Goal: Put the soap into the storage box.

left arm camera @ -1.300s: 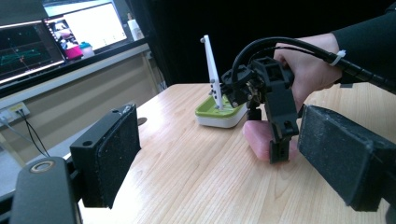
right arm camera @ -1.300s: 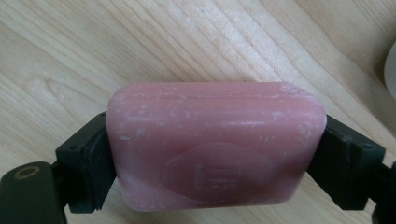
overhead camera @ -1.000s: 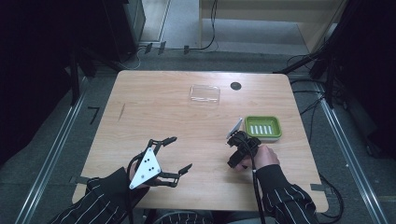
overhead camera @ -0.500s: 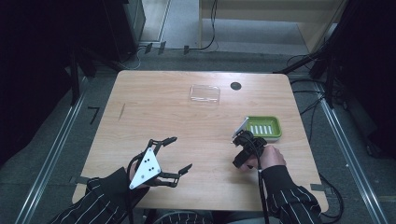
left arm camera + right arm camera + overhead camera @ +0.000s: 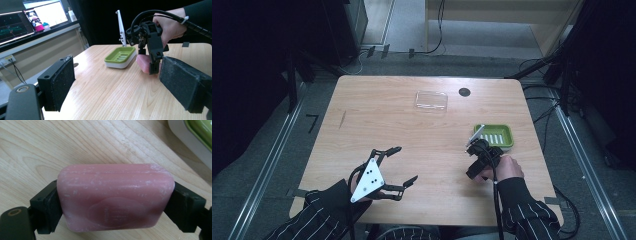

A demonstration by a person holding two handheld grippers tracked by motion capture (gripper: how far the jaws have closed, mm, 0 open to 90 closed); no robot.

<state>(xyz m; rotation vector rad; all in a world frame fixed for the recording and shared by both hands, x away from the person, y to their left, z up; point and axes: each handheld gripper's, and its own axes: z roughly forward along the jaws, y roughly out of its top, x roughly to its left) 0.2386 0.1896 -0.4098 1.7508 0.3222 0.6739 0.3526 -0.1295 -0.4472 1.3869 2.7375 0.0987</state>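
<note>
So we've got a pink soap (image 5: 115,197) clamped in the right gripper (image 5: 479,159), one jaw pressed on each short end, so its long axis runs straight across from jaw to jaw. In the right gripper view the broad face with the oval stamp looks back at the camera and the table (image 5: 382,125) grain shows behind it. From the left gripper view the soap (image 5: 143,63) sits low, right at the wood or just off it, we can't tell which, and the gripper (image 5: 152,65) is tipped down over it with the hand (image 5: 170,25) on top. It's on the right side of the table, just short of the green dish (image 5: 494,135), near but apart from it. The dish (image 5: 120,56) has a white base and its long side runs along the table's right half; the table's right edge is close beyond it. A white stick-like piece (image 5: 121,27) stands up at the dish's near corner. The left gripper (image 5: 399,165) is spread wide with nothing between the jaws, near the front left, well apart from the soap. Loads of bare wood in the middle and left. At the far edge there's a clear lid (image 5: 431,100) and a dark round spot (image 5: 464,92) beside it.
</note>
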